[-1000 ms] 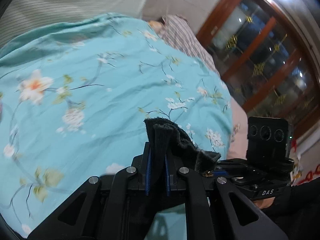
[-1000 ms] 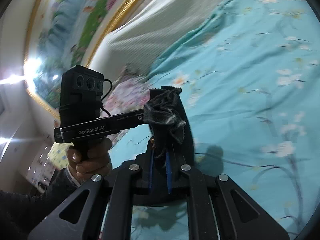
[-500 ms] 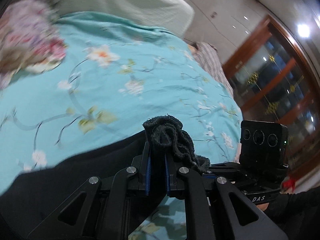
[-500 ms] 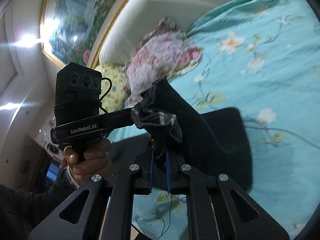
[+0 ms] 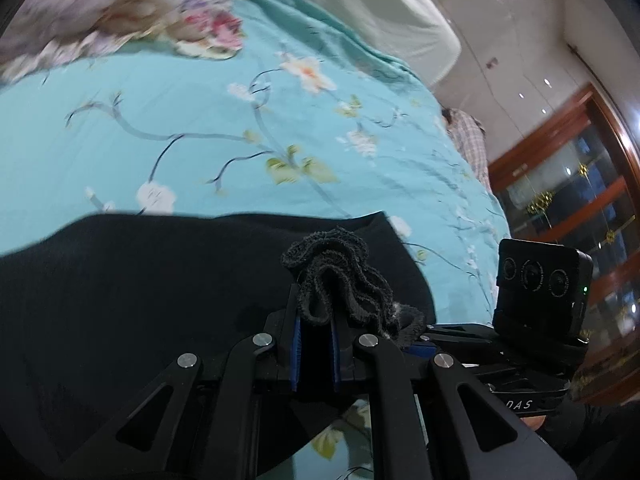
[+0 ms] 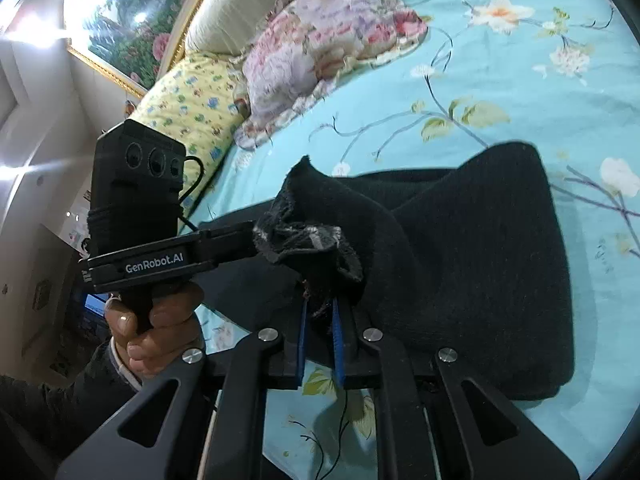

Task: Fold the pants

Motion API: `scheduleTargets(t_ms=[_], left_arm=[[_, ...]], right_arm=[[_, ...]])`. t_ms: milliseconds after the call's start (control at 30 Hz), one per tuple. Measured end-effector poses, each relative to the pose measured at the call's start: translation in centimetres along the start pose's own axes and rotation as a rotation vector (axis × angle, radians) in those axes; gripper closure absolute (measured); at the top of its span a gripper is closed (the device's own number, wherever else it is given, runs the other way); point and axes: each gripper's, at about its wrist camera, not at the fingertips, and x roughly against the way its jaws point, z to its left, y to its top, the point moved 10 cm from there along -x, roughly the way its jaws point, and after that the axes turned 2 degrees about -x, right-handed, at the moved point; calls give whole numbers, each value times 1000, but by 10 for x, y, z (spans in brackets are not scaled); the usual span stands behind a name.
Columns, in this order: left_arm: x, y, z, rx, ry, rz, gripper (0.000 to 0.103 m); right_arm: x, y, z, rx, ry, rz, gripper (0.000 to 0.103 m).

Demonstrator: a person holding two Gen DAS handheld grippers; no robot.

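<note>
Left tool (image 5: 314, 344): jaws closed tight on a bunched edge of the black pants (image 5: 160, 300); frayed hem sticks up above the blue pads. Right tool (image 6: 319, 340): jaws opening, a bunched corner of the pants is between the pads and they look to be touching it.

Pants lie spread on the bed's teal floral cover (image 5: 200, 120), near side, body of the cloth draped flat from both tools toward the far side. In the right wrist view one fold stands up as a ridge just past the tool, the rest lying to the right.

Left hand (image 6: 156, 328) holds the other tool's handle, just left of the right tool, the two tools close together.

Far left: pink floral pillow (image 6: 320, 52), yellow pillow (image 6: 192, 108) beside it, well apart from the pants. Headboard (image 5: 380, 12) beyond. Right edge of the bed drops off toward a wooden cabinet (image 5: 580, 184). Open cover between pants and pillows.
</note>
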Motion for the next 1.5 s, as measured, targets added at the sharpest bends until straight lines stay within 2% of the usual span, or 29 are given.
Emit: scheduleTargets(t_ms=[33,200,300,367,467,667,833,967,1133,1333,1500], left_arm=[[0,-2,4,8,11,-1,96],[2,-11,19,52,46,-1,96],[7,-18,27,87,66,-15,96],[14,-22,32,117,73,-35,96],[25,-28,40,148,99,-61,95],[54,-35,50,188,151,-116,90],[78,-41,64,265,167,-176,78],[99,-53,77,351,181,-226,74],[121,-65,89,429,207,-280,63],[152,-85,103,468,267,-327,61],[182,-111,119,570,280,-394,57]], right_arm=[[-2,-1,-1,0,-2,5,88],[-14,-5,-2,25,-39,27,86],[-19,-6,-1,35,-44,46,78],[-21,-8,2,49,-44,55,69],[-22,-8,9,75,-45,61,60],[-21,-10,25,114,-36,74,60],[-20,-7,40,137,-20,69,60],[-22,-2,52,164,-9,73,60],[-29,6,65,190,-1,78,59],[-44,13,80,220,9,98,59],[-61,12,97,255,26,132,59]])
